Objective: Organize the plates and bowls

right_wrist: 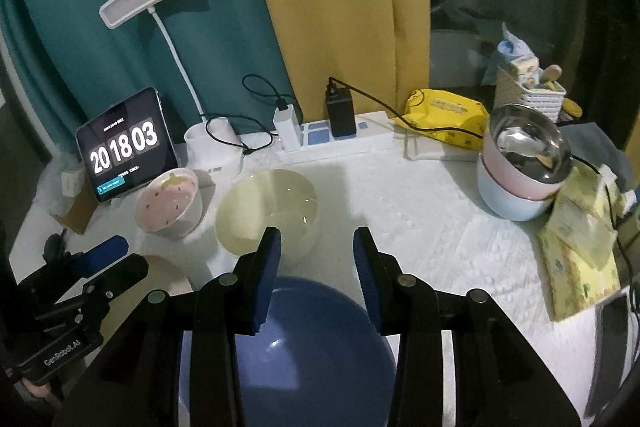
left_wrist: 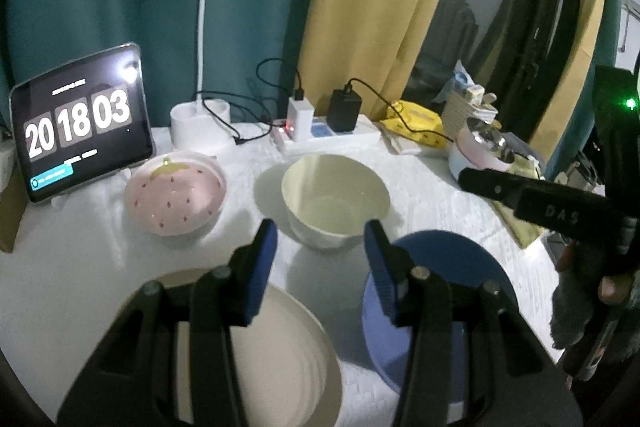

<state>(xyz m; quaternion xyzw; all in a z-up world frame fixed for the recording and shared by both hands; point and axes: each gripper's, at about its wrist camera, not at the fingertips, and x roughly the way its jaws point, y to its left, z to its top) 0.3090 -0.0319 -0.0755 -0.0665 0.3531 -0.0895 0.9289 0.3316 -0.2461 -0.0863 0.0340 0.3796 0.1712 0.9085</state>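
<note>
Right now your left gripper (left_wrist: 320,239) and right gripper (right_wrist: 316,247) both hang with jaws parted and nothing between them, above the beige plate (left_wrist: 288,355) near left and blue plate (right_wrist: 316,359) beside it, with the cream bowl (left_wrist: 336,199) and strawberry bowl (left_wrist: 176,199) farther back.

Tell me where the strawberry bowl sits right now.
The strawberry bowl stands far left on the table, just before the tablet clock, beside the cream bowl.
</note>
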